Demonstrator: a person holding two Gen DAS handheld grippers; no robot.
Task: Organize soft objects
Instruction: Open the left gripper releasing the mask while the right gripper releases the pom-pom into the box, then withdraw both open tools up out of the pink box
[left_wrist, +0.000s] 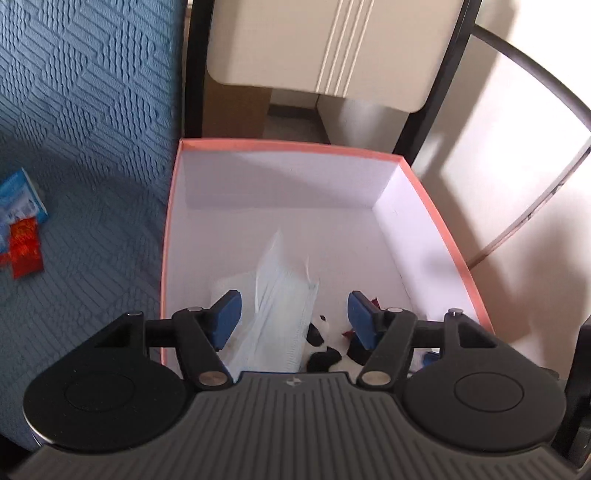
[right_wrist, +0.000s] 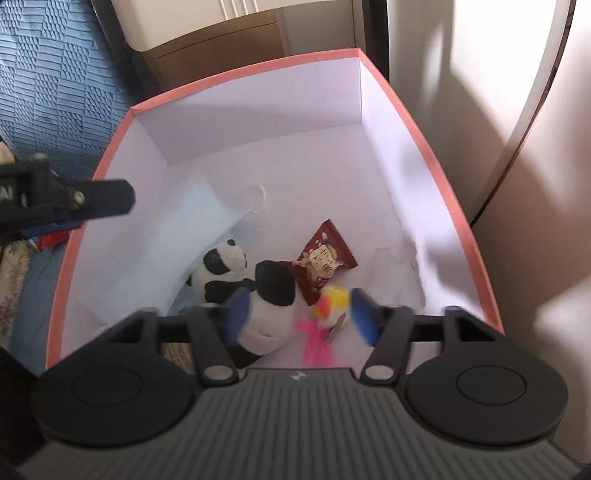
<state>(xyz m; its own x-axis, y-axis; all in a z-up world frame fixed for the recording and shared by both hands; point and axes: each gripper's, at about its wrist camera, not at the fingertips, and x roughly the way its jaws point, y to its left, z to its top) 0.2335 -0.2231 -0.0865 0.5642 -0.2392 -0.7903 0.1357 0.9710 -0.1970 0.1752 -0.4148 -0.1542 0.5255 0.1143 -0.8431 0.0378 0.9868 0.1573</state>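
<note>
A: How will the things in the box (right_wrist: 458, 206) handle?

B: All light and soft, I'd judge. The plush panda (right_wrist: 236, 280) should squash under the pads, so the round body is the place to pinch, not a limb. The face mask (left_wrist: 280, 306) is thin and floppy; take it by a pleated edge or it will slide. The snack packet (right_wrist: 325, 262) looks slick and crinkly, best nipped at a sealed end.

A: And the small toy (right_wrist: 332, 304)?

B: Fluffy, yellow with an orange patch and a pink tail of feathers or ribbon. It is blurred, so I can't say more. It sits between the fingers of the right tool (right_wrist: 295, 314), nearer the right-hand one, and the pads are not pressing it.

A: So that tool is open?

B: Yes, spread wide with nothing gripped. The panda, black and white, lies just ahead of its left-hand finger, the dark red packet ahead of centre.

A: The left tool (left_wrist: 293, 317)?

B: Also wide apart and empty. The pale blue mask lies beneath and ahead of it, leaning toward the box's left wall, with the panda just below its right-hand finger.
</note>
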